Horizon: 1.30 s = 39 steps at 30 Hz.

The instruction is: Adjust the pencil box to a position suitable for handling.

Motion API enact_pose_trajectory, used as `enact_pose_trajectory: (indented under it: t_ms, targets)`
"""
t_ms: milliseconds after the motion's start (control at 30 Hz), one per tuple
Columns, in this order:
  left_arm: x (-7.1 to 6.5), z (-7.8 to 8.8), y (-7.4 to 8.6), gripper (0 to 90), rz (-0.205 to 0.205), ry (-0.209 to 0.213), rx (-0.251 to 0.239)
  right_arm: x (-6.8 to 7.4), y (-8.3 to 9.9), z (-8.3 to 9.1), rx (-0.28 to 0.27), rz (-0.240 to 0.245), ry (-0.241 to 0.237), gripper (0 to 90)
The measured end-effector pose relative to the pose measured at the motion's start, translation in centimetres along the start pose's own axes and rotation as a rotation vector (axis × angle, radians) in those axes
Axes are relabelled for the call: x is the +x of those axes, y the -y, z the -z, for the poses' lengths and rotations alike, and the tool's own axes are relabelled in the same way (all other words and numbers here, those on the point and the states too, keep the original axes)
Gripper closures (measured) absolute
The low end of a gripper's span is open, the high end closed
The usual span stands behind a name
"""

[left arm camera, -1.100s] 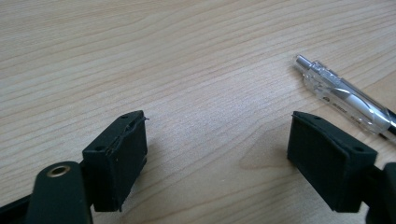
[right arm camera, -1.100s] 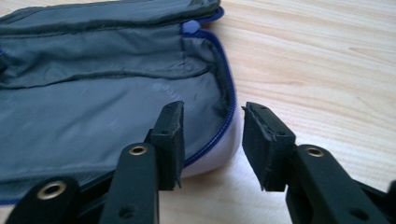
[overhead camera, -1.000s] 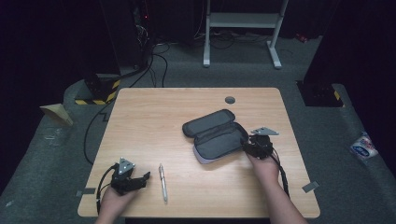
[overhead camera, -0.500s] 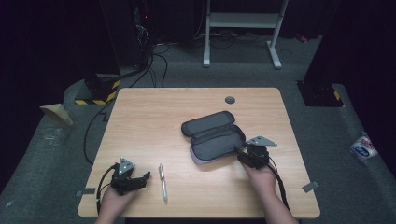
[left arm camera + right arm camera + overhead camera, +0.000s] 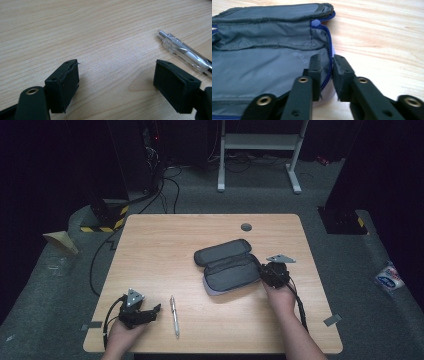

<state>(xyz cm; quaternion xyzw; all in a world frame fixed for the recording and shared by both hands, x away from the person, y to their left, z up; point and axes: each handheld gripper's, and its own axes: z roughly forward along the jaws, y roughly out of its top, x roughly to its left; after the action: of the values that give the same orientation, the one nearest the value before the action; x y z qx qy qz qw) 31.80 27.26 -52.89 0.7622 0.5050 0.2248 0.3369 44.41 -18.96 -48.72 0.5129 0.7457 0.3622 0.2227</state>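
An open grey pencil case (image 5: 227,266) with a blue zipper lies at the middle right of the wooden table (image 5: 165,250), lid folded back. My right gripper (image 5: 265,272) is at its right end, shut on the case's zippered rim (image 5: 327,75), with one jaw inside the grey lining (image 5: 262,67). A clear ballpoint pen (image 5: 174,315) lies near the front edge. My left gripper (image 5: 152,310) rests on the table just left of the pen (image 5: 183,52), jaws wide apart with bare wood between them.
A small round dark grommet (image 5: 246,226) sits near the table's far edge. Cables trail from both grippers toward the front edge. On the floor beyond stand a white metal stand (image 5: 260,142) and yellow-black taped cables (image 5: 102,227).
My right gripper moved in to the case's right end and closed on its rim, and the case shifted slightly. The left gripper and the pen have stayed put.
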Motion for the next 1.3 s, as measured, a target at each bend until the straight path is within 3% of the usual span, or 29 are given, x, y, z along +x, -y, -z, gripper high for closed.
enact_pose_trajectory:
  t_ms: [300, 533, 800, 933, 1100, 1300]
  targets:
    - [0.0, 0.0, 0.0, 20.7, -0.004, -0.004, -0.001, 1.4, 2.1, 2.0, -0.030, 0.015, -0.028, 76.6]
    - [0.0, 0.0, 0.0, 20.8, -0.003, -0.004, -0.001, 3.4, 3.7, 3.6, -0.074, -0.010, -0.103, 65.2]
    - [-0.1, 0.0, 0.0, 21.0, 0.003, -0.007, -0.001, 4.7, 4.3, 3.5, -0.078, -0.042, -0.151, 56.8]
    - [-0.1, 0.0, 0.0, 21.1, 0.004, -0.006, -0.002, 5.6, 4.2, 3.0, -0.076, -0.036, -0.163, 55.9]
    - [0.0, 0.0, 0.0, 21.0, 0.005, -0.004, -0.003, 6.3, 3.8, 2.1, -0.081, -0.025, -0.146, 55.5]
    - [0.0, 0.0, 0.0, 21.0, 0.007, 0.000, -0.001, 5.9, 3.7, 1.7, -0.076, -0.034, -0.140, 58.5]
